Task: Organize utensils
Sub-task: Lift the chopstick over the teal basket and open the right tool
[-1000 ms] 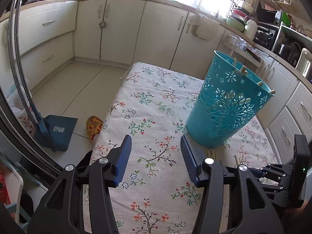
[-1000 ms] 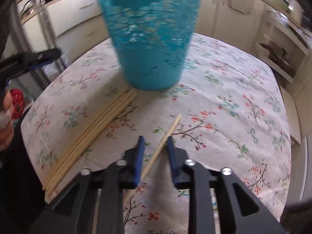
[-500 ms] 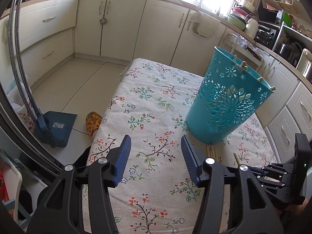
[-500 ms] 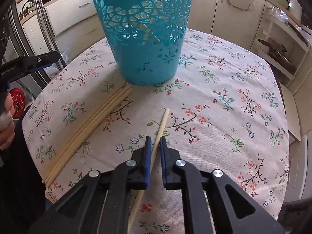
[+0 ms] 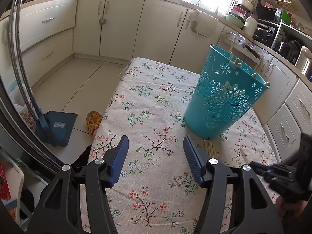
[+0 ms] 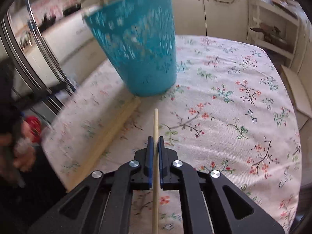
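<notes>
While my right tongs (image 6: 155,142) pinch one chopstick (image 6: 155,124) above the tabletop (image 6: 234,101), I should lift w/ tip up, then drop into teal basket (image 6: 136,44); left tongs (image 5: 156,156) spreading, empty, nr basket.

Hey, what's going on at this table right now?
A person is tidying chopsticks into a basket on a floral tablecloth, holding a gripper in each hand. The right gripper is shut on one chopstick, which points toward the basket. A bundle of chopsticks lies on the cloth beside the basket's base, and a few ends already poke above its rim. The left gripper hangs over the cloth with its jaws opening and nothing between them.
</notes>
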Demonstrator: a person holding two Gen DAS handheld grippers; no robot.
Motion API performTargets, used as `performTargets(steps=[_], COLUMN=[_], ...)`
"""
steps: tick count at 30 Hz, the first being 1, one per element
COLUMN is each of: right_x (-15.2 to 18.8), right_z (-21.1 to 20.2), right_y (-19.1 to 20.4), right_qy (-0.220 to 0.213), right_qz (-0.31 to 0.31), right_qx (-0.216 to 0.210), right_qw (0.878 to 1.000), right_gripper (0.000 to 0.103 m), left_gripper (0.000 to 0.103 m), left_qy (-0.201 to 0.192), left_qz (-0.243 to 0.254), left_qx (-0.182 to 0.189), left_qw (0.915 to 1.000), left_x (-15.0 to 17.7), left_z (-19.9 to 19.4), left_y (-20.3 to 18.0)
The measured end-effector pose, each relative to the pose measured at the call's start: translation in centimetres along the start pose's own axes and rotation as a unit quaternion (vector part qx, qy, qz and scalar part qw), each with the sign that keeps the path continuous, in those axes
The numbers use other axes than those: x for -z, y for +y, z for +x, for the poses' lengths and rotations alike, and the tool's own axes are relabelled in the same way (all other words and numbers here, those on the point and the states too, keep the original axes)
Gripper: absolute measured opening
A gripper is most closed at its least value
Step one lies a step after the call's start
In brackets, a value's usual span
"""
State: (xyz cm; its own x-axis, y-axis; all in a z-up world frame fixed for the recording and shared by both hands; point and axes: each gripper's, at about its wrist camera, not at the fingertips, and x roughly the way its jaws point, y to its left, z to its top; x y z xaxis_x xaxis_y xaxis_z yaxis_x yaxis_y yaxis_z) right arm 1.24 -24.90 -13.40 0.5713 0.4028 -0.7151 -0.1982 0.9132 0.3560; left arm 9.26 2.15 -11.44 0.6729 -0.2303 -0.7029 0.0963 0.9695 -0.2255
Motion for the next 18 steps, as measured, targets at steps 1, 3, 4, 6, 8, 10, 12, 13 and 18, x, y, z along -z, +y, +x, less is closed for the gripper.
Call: performTargets(steps=[1,3,4,6,8,10,12,13,18], right_x=[-0.3,-1.6,-2.3,-4.2,-6.3,-8.6,-11.2,-12.9,-18.3], right_z=[-1.0,-3.3,-4.2,-6.3,-7.8,-8.8,-9.6,-9.6,-7.4], right_y=[-0.2,-0.4,-0.3,0.3,1.4,2.4,3.3,3.7,4.9], right_qy=[-0.018,-0.057,-0.074,-0.117,-0.154,-0.191,-0.233,-0.255,-0.318], right_qz=[0.014,0.037,0.041,0.042,0.037,0.03,0.027,0.03,0.032], right_qx=[-0.016,-0.045,-0.054,-0.077,-0.094,-0.105,-0.11,-0.11,-0.077], right_qw=[1.0,0.997,0.995,0.989,0.983,0.975,0.966,0.96,0.944], right_gripper=[0.006,0.006,0.006,0.006,0.006,0.006,0.006,0.006,0.006], left_gripper=[0.056,0.056,0.056,0.056,0.056,0.056,0.056,0.056,0.056], left_qy=[0.001,0.005,0.006,0.008,0.008,0.01,0.011,0.012,0.007], left_qz=[-0.002,-0.007,-0.007,-0.006,-0.004,-0.004,-0.005,-0.005,-0.009], left_qx=[-0.001,-0.002,-0.002,-0.002,0.0,0.002,0.004,0.006,0.013], left_qw=[1.0,1.0,1.0,0.9999,1.0,0.9999,0.9999,0.9999,0.9998], left_x=[0.1,0.2,0.2,0.3,0.4,0.4,0.5,0.5,0.3], left_z=[0.0,0.1,0.1,0.0,-0.2,-0.3,-0.4,-0.6,-1.2], left_y=[0.2,0.5,0.5,0.4,0.2,0.1,0.1,0.0,-0.1])
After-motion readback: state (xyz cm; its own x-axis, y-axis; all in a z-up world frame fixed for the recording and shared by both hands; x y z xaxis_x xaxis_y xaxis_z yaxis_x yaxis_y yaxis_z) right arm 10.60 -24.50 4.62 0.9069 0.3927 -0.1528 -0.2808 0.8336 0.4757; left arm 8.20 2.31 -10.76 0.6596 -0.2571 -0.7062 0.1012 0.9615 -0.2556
